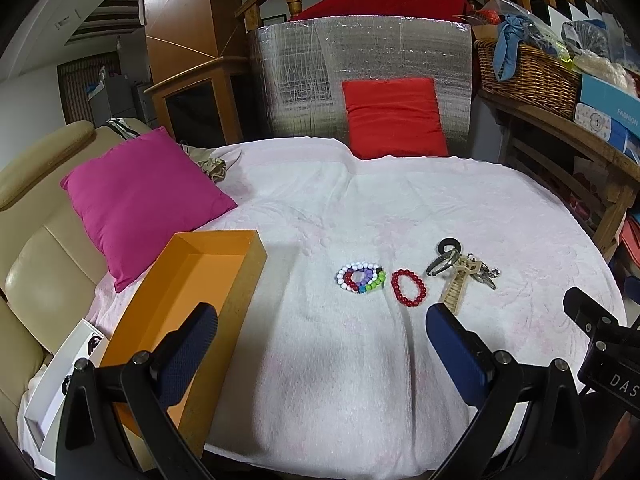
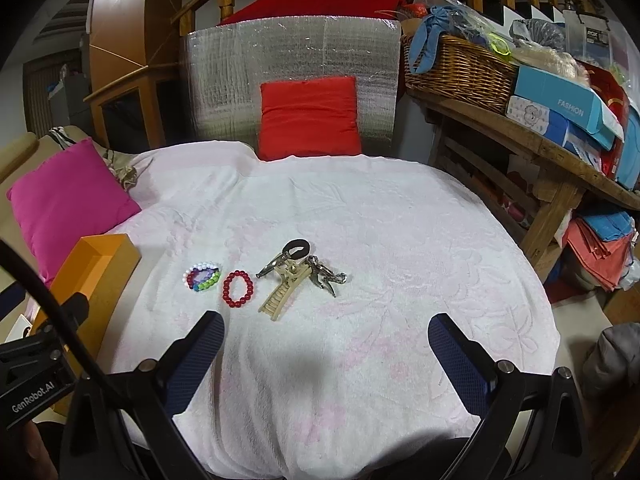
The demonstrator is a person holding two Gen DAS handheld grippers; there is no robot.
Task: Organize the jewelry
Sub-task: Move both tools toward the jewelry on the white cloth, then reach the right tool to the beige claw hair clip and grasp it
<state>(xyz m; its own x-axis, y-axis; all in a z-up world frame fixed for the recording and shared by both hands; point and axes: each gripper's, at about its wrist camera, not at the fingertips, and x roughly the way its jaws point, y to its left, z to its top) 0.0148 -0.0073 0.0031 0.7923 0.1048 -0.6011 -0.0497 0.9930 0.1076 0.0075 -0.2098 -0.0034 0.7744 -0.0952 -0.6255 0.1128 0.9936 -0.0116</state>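
A pile of multicoloured bead bracelets [image 1: 361,278] [image 2: 202,275] lies on the white towel, with a red bead bracelet [image 1: 408,287] [image 2: 238,289] just right of it. Further right lie a beige claw hair clip [image 1: 461,281] [image 2: 283,289], a black hair tie [image 1: 449,245] [image 2: 297,248] and metal clips [image 1: 484,276] [image 2: 325,275]. An open orange box [image 1: 192,300] [image 2: 96,268] stands at the left. My left gripper [image 1: 320,344] is open and empty, short of the bracelets. My right gripper [image 2: 326,344] is open and empty, short of the hair clip.
A magenta pillow [image 1: 140,200] [image 2: 68,196] lies at the back left beside a beige sofa [image 1: 36,248]. A red pillow [image 1: 396,118] [image 2: 310,116] leans on a silver foil panel [image 1: 304,64]. A wooden bench [image 2: 520,136] with a wicker basket [image 1: 524,72] stands right.
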